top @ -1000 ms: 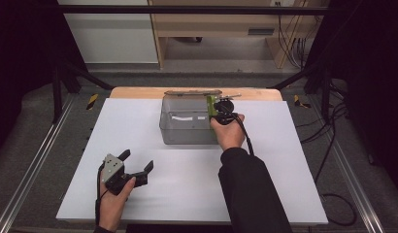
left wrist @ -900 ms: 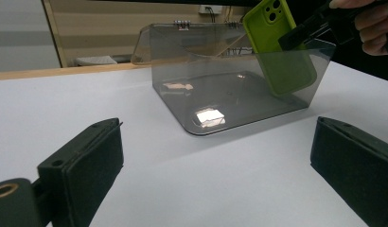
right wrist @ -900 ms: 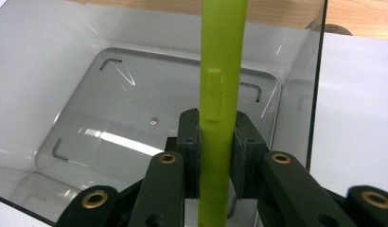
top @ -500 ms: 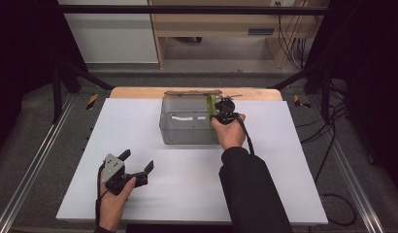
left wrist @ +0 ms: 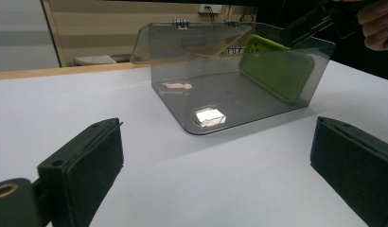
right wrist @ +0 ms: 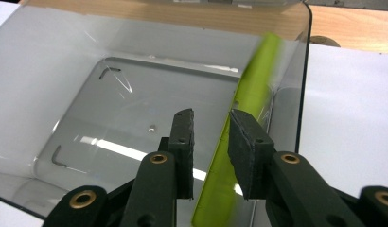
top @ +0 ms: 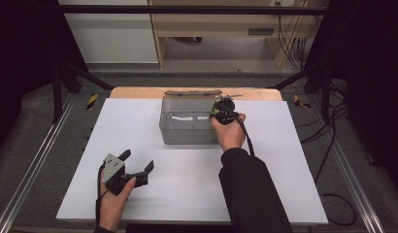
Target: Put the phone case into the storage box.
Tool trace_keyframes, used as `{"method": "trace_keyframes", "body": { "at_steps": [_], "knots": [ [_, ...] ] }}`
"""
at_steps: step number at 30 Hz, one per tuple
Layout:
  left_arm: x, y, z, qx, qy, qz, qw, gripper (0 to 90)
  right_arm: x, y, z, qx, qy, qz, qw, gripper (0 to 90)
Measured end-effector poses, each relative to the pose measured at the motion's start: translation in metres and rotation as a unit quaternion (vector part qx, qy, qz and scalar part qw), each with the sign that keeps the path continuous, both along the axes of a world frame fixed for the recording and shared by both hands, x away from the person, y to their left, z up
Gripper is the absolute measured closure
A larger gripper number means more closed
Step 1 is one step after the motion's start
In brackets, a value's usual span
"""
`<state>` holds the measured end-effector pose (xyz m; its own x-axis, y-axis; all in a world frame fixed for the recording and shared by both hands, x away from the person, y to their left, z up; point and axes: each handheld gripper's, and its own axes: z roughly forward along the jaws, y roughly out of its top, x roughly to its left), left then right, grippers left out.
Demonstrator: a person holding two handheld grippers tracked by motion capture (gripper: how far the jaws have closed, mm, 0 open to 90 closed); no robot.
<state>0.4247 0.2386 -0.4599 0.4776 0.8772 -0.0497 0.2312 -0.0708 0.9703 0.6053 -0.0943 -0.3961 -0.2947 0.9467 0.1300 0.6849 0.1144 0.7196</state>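
Green phone (right wrist: 244,137) leans on edge against the box's (top: 187,132) right inner wall. Your right gripper (right wrist: 211,142) hangs above it, jaws just eased apart, pads clear of it. Your left gripper (top: 135,164), near of the box, stands spread wide.

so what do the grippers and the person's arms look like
Both grippers are black, each with two flat rectangular padded jaws on arms with brass-ringed holes. The left gripper carries a grey three-cornered plate, and a black cable trails from each. The right gripper is compact and black. The right arm wears a black sleeve.
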Motion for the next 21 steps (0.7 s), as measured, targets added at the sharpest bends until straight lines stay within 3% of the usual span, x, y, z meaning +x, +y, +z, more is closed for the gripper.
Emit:
{"method": "trace_keyframes", "body": {
  "at_steps": [12,21],
  "knots": [
    [0.0,0.0,0.0,0.001,0.0,0.0,1.0,3.3,-0.012,-0.004,0.016,0.021,-0.041,0.016,0.9988,68.1],
    [0.0,0.0,0.0,0.002,0.0,-0.001,1.0,3.3,-0.016,-0.005,0.022,0.037,-0.069,0.024,0.9967,58.0]
  ]
}}
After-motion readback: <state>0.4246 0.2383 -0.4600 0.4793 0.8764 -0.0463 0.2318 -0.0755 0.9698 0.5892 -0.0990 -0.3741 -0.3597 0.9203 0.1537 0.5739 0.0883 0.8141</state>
